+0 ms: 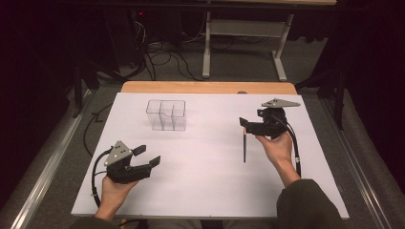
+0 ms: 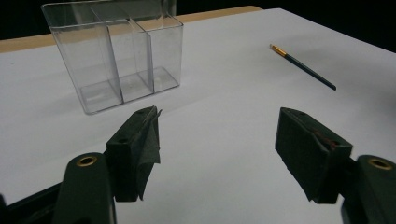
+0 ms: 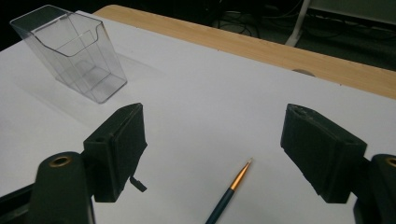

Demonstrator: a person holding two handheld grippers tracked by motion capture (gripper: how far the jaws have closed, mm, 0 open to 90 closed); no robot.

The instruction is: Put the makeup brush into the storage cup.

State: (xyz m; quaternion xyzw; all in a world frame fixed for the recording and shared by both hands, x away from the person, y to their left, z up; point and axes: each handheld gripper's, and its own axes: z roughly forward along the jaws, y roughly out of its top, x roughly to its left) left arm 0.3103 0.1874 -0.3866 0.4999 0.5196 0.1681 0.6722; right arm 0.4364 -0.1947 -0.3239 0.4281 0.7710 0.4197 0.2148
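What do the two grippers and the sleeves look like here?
Both grippers are black, each with two blocky jaws. The left gripper and right gripper each carry a grey three-cornered plate on top and trail a black cable. Brass-coloured rivets sit at the jaw bases. The left pad has frayed dark tape. The sleeves are dark olive.

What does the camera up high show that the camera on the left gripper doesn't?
Only the high view: both of the person's hands, the right gripper held open beside the paintbrush, and the floor with cables beyond the table.

Only the left gripper view: a close look at the left gripper from behind, its black jaws wide apart with nothing between them, and the loose, frayed pad on one jaw.

Both: the clear three-compartment organiser, empty and upright, the paintbrush lying flat, and the white tabletop.
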